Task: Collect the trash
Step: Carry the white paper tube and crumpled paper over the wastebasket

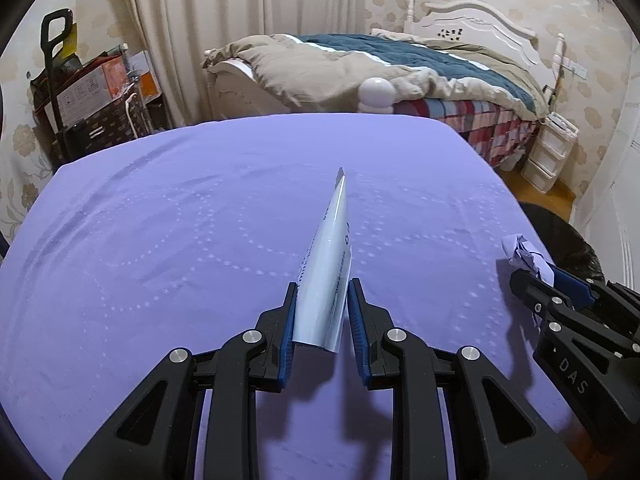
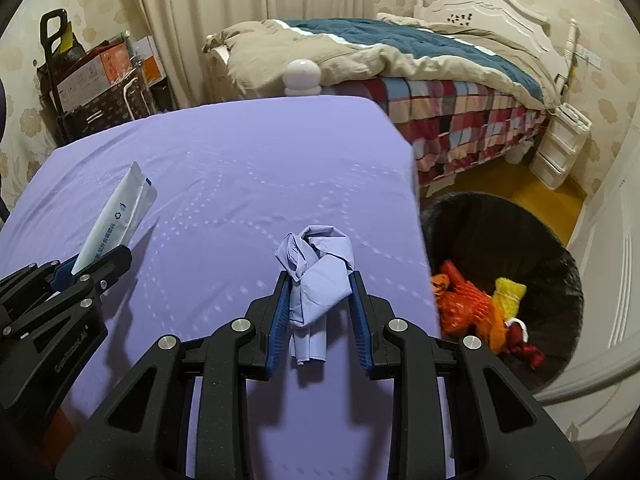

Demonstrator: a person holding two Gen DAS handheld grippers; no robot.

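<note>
A white wrapper (image 1: 326, 276) is pinched by the left gripper (image 1: 322, 292) above the purple-covered table (image 1: 160, 220). Crumpled lilac paper (image 2: 316, 276), possibly tissue, is clamped by the right gripper (image 2: 320, 284) near the right-hand black bin (image 2: 560, 280).

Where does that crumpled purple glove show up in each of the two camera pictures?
Left wrist view: the crumpled purple glove sits at the far right edge, clamped in the right gripper.
Right wrist view: it is at lower centre, between that gripper's blue pads.
Shared landmark: the white round lamp at the purple table's far edge.
</note>
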